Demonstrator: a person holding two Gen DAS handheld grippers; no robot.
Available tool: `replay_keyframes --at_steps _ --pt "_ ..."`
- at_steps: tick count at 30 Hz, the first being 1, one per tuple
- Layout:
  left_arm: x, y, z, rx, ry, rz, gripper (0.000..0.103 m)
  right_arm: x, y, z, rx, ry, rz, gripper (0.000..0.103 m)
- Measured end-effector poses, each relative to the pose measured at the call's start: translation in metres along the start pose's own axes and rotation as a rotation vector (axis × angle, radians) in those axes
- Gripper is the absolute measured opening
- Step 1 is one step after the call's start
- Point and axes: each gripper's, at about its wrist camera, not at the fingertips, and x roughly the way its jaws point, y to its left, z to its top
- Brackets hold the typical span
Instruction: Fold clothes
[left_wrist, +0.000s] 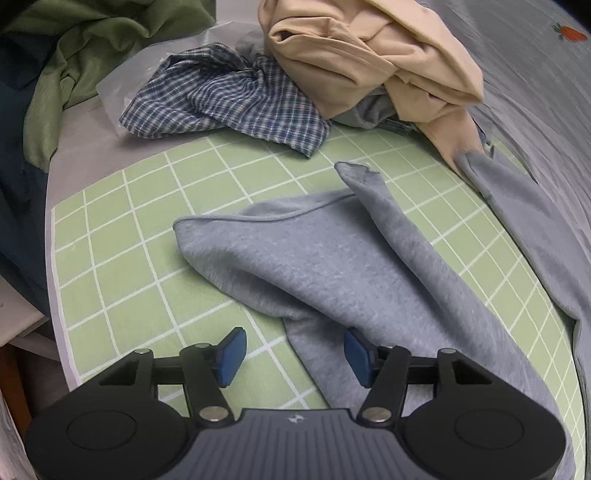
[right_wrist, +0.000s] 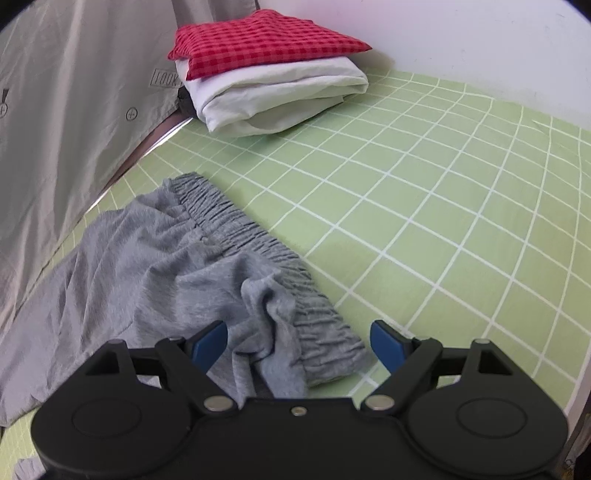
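Grey sweatpants lie on a green checked sheet (left_wrist: 122, 236). In the left wrist view one trouser leg (left_wrist: 317, 266) is spread flat, its cuff end pointing away, and a second leg (left_wrist: 532, 221) runs along the right. My left gripper (left_wrist: 295, 356) hovers open over the near edge of that leg, its blue pads (left_wrist: 232, 356) clear of the cloth. In the right wrist view the elastic waistband (right_wrist: 266, 258) runs diagonally, bunched at its near end. My right gripper (right_wrist: 300, 345) stands wide open around that bunched end, pads not pressing it.
A blue plaid garment (left_wrist: 229, 99), a beige garment (left_wrist: 373, 55) and green cloth (left_wrist: 92, 48) are piled at the far side in the left wrist view. A folded stack, red checked (right_wrist: 266, 40) on white (right_wrist: 280, 96), sits at the back of the sheet beside a grey cover (right_wrist: 66, 122).
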Motion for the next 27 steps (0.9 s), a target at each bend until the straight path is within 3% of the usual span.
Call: replay_keyframes --at_steps 2,3,4,5,6,7,8,9,12,18,21,23,25,26,27 --pt "0.003 0.0 0.003 -0.008 0.0 0.002 0.06 0.003 0.003 0.001 -0.016 0.016 -0.016 0.07" --pt "0.005 0.0 0.004 -0.011 0.0 0.003 0.059 0.005 0.003 0.002 -0.025 0.024 -0.027 0.052" --pt "0.007 -0.001 0.005 -0.012 -0.003 0.006 0.057 0.006 0.003 0.003 -0.038 0.03 -0.032 0.043" --pt "0.007 -0.002 0.006 -0.007 -0.012 0.011 0.05 0.006 0.004 0.004 -0.053 0.033 -0.033 0.039" --pt "0.008 -0.003 0.007 -0.001 -0.021 0.016 0.028 0.006 0.005 0.006 -0.071 0.025 -0.022 0.027" --pt "0.008 -0.005 0.008 0.009 -0.027 0.017 0.012 0.004 0.005 0.008 -0.085 0.016 -0.015 0.022" --pt "0.007 -0.006 0.011 0.006 -0.037 0.007 0.002 0.002 0.006 0.011 -0.097 0.005 -0.012 0.017" --pt "0.006 -0.006 0.014 0.003 -0.047 -0.004 0.001 0.0 0.007 0.015 -0.106 -0.015 -0.016 0.015" --pt "-0.003 -0.011 0.023 0.013 -0.103 -0.018 0.0 -0.016 0.007 0.035 -0.107 -0.112 -0.022 0.013" --pt "-0.062 -0.004 0.033 0.09 -0.226 -0.068 0.001 -0.07 -0.004 0.072 -0.117 -0.288 -0.03 0.012" --pt "-0.057 0.012 0.009 0.106 -0.183 0.009 0.001 -0.065 -0.015 0.063 -0.189 -0.257 -0.125 0.014" --pt "-0.038 0.026 -0.01 0.092 -0.085 0.047 0.002 -0.046 -0.023 0.049 -0.226 -0.146 -0.176 0.018" --pt "-0.033 0.031 -0.023 0.101 -0.05 0.076 0.006 -0.028 -0.031 0.036 -0.263 -0.046 -0.224 0.028" --pt "-0.032 0.033 -0.027 0.103 -0.046 0.086 0.006 -0.027 -0.031 0.031 -0.282 -0.043 -0.235 0.039" --pt "-0.035 0.032 -0.027 0.101 -0.052 0.084 0.017 -0.029 -0.028 0.03 -0.293 -0.064 -0.232 0.049"
